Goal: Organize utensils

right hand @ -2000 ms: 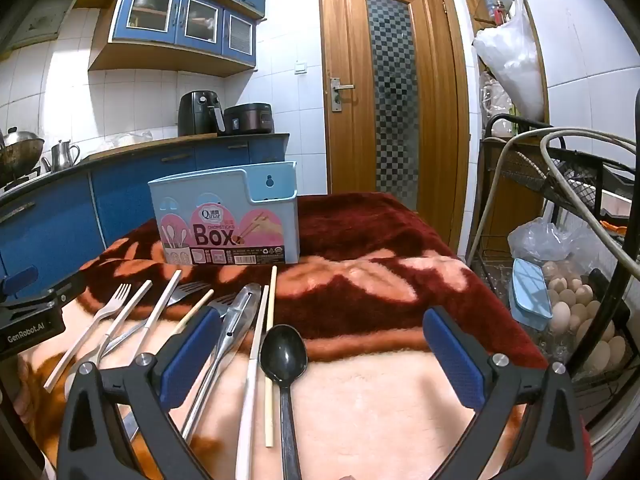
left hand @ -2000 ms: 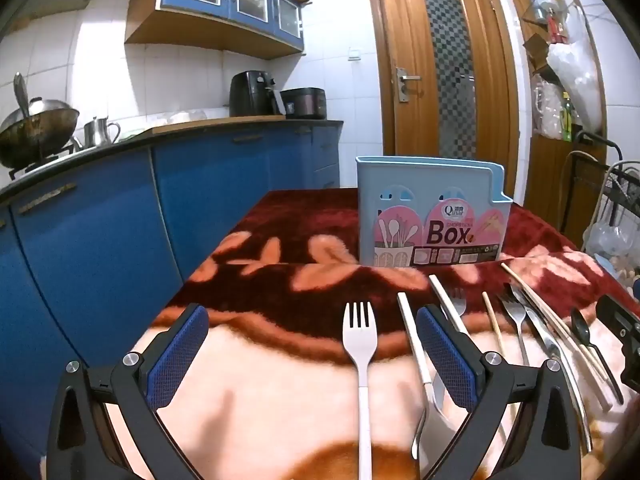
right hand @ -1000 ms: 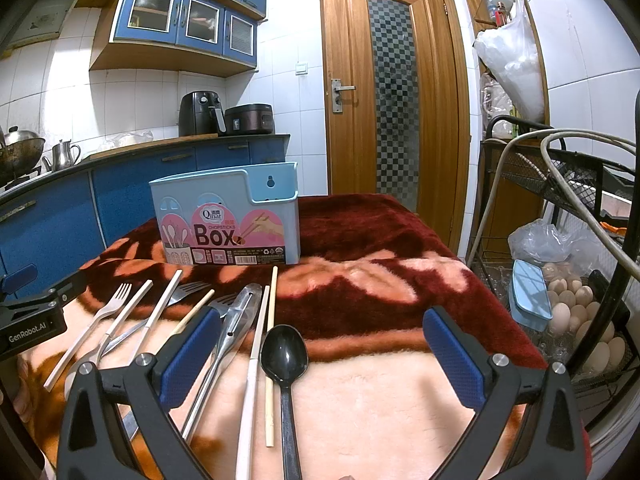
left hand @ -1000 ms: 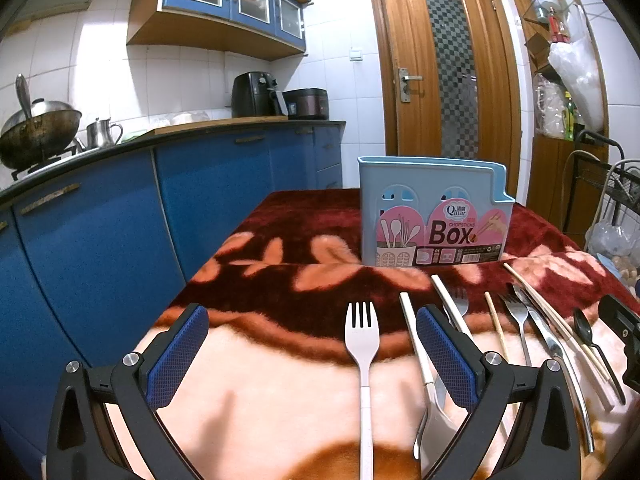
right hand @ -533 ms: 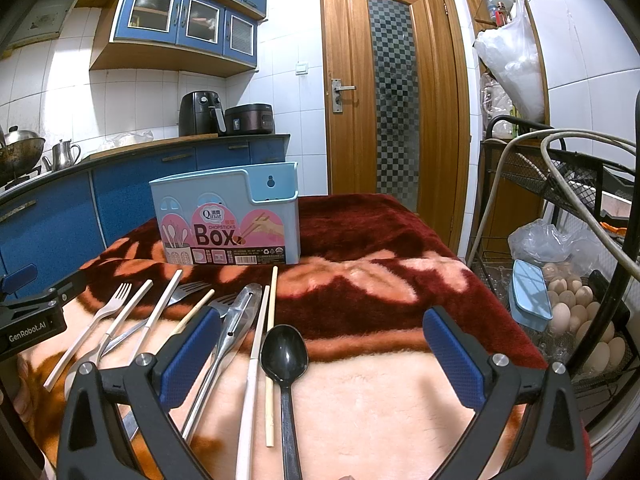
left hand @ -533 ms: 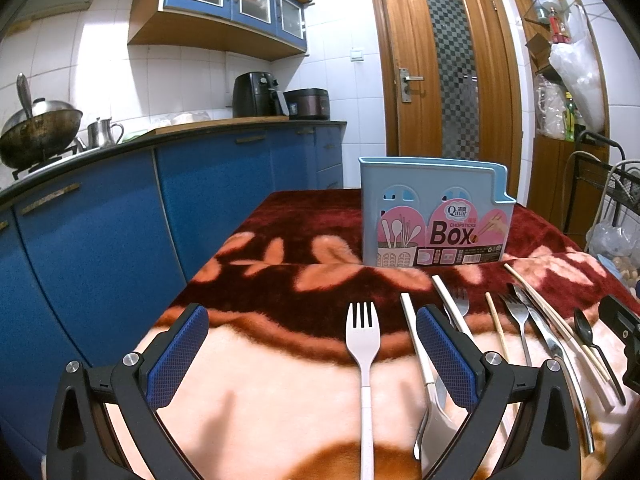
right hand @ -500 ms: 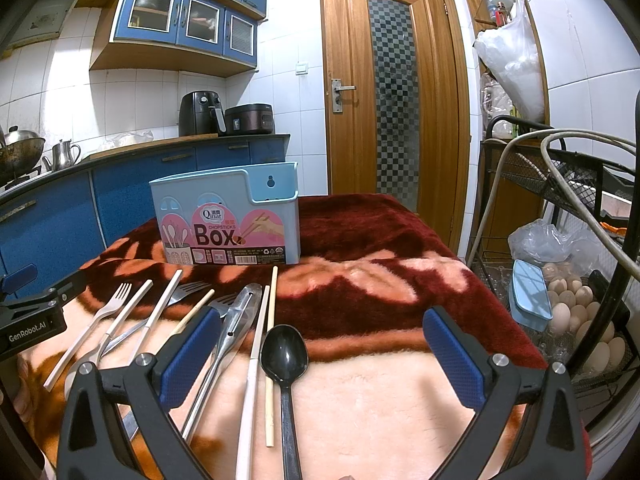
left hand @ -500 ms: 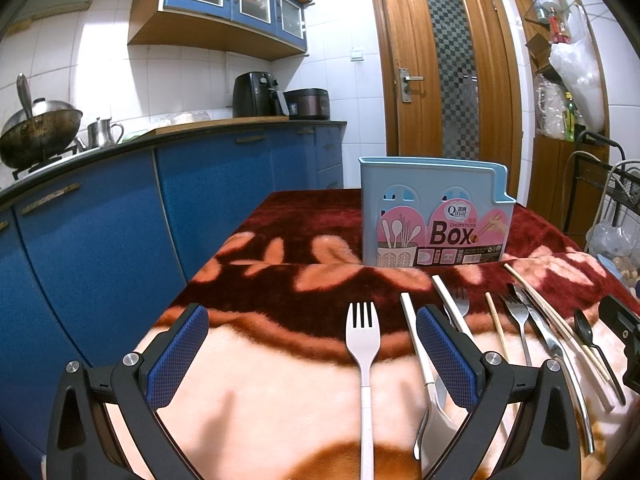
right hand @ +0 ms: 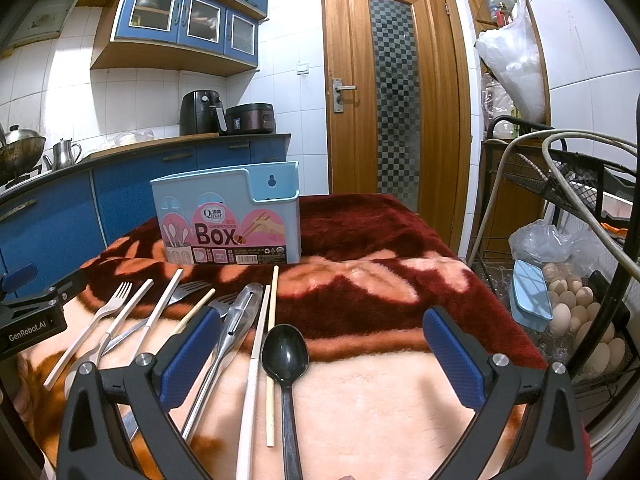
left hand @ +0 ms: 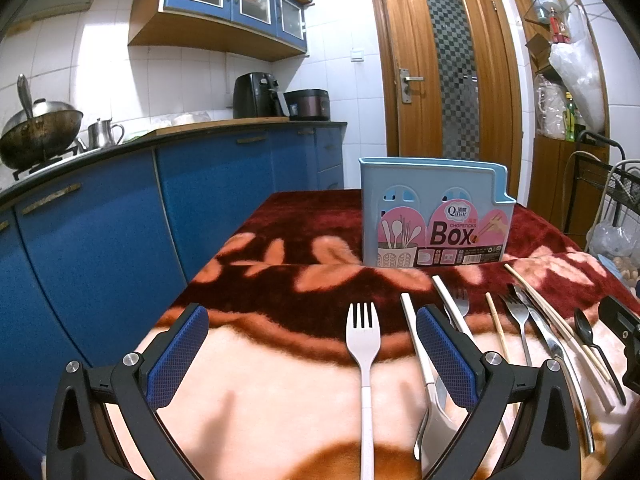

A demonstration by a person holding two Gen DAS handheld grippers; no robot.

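A light blue chopsticks box (left hand: 434, 216) stands upright on the red and peach blanket; it also shows in the right wrist view (right hand: 228, 220). Several utensils lie in a row in front of it. A white fork (left hand: 363, 344) lies between the fingers of my open, empty left gripper (left hand: 312, 344). A black spoon (right hand: 285, 354) lies between the fingers of my open, empty right gripper (right hand: 316, 346). White and wooden chopsticks (right hand: 273, 320), metal forks (left hand: 518, 316) and a metal spoon (right hand: 240, 316) lie between the two grippers.
Blue kitchen cabinets (left hand: 120, 216) run along the left of the table. A wire rack with eggs (right hand: 576, 316) stands close on the right. A wooden door (right hand: 394, 92) is behind the table. The blanket (right hand: 380, 240) covers the whole tabletop.
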